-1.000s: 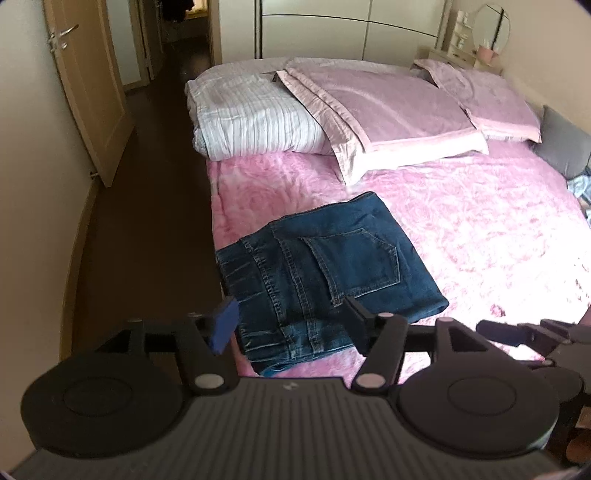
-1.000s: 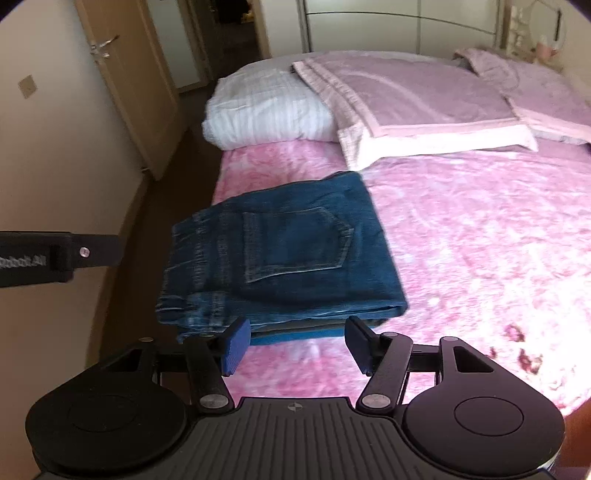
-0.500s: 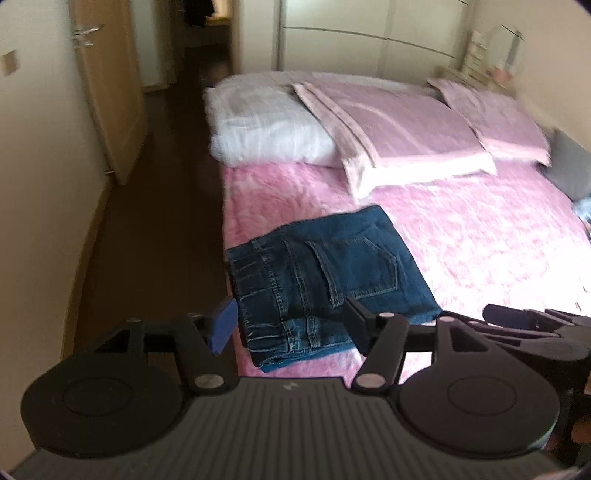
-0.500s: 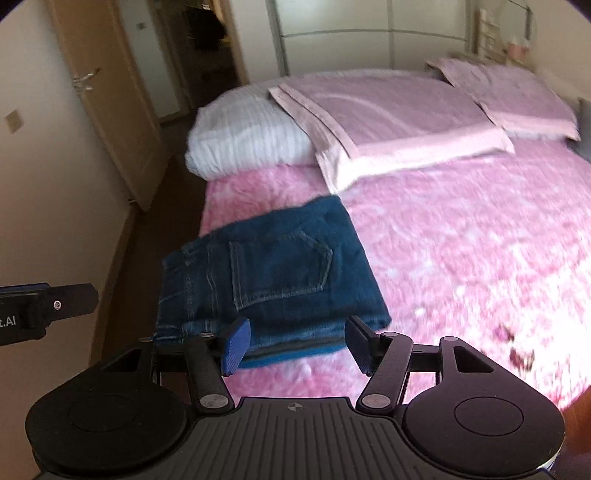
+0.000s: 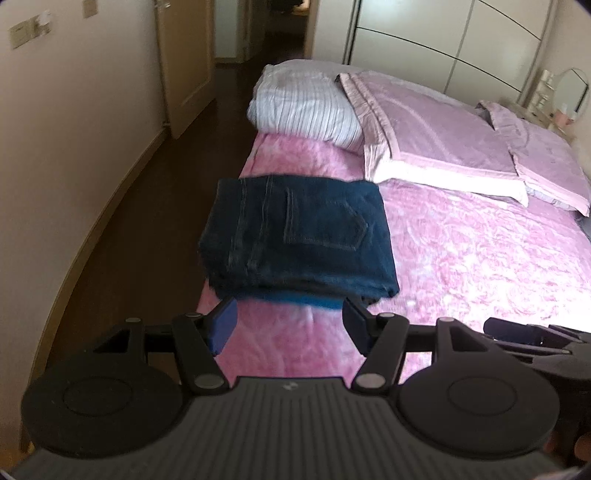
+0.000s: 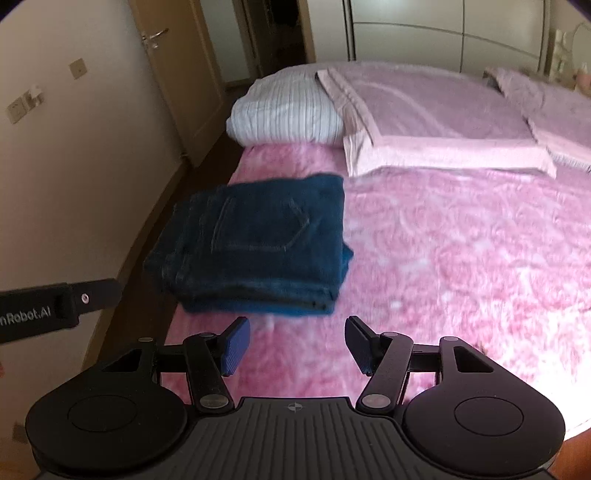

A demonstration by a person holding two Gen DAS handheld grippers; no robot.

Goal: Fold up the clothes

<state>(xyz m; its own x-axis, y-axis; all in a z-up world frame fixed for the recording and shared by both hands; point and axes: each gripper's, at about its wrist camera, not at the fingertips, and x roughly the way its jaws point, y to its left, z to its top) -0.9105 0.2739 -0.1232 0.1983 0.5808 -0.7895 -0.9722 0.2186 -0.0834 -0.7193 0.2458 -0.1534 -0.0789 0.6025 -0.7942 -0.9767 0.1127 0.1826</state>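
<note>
Left gripper (image 5: 289, 319) spread wide, nothing between the blue pads, held just short of the near edge of the folded jeans (image 5: 299, 236). Right gripper (image 6: 295, 341) likewise spread wide and holding nothing, hovering over bare pink bedspread (image 6: 461, 258) near the same bundle, apart from it.

Jeans folded into a thick, compact rectangle, back pocket facing up, lying at the left edge of the bed beside the dark floor (image 5: 147, 229). Layered fold edges visible along the side nearest the cameras; slightly blurred in both views. Beyond the jeans, at the head of the bed: a white striped pillow (image 5: 303, 107) on the left, a lilac pillow (image 5: 432, 136) overlapping it, a second lilac pillow (image 5: 546, 162) further right.

Body of the right gripper visible low at the right edge of the left wrist view; a black bar of the left gripper, with partial white lettering, jutting in from the left of the right wrist view. Wooden door (image 6: 184, 74) and pale wardrobe doors (image 6: 443, 33) in the background.
</note>
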